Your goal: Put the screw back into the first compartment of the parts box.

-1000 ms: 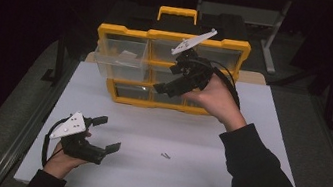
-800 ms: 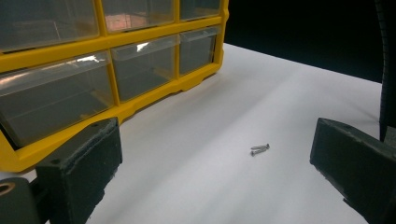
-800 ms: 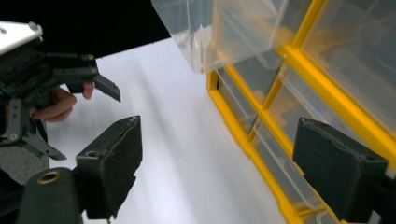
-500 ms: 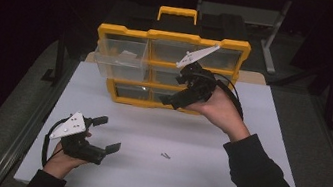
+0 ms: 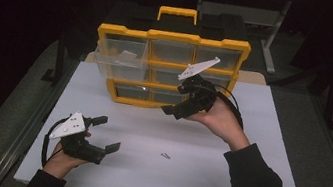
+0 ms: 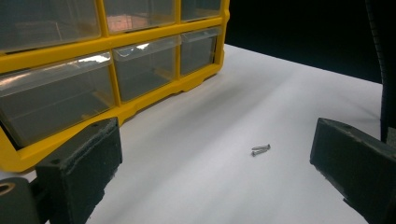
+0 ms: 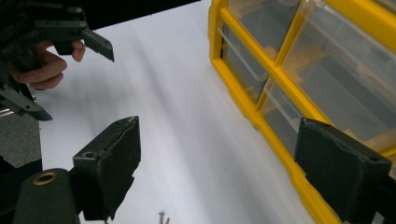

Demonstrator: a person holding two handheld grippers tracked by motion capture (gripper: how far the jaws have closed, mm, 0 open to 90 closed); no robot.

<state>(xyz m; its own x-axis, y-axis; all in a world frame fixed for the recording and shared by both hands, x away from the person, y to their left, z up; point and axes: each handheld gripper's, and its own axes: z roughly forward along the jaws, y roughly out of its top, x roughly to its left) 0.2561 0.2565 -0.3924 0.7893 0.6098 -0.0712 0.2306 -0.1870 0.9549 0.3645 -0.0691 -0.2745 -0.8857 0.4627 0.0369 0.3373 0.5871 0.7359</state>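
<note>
While the right gripper (image 5: pixel 179 101) hangs with jaws spread and empty before the yellow drawer organizer (image 5: pixel 168 68), two small screws (image 5: pixel 165 155) lie on the white surface (image 5: pixel 256 153) at its six o'clock; the left gripper (image 5: pixel 108 134), also spread, sits at their nine o'clock.

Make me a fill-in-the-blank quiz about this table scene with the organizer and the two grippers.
The drawer organizer has a frame coloured ____.
Two small ____ lie on the white table between the grippers.
The left gripper's jaws stand ____, with nothing between them.
The top-left drawer is pulled ____.

Missing words: yellow; screws; open; out
</note>
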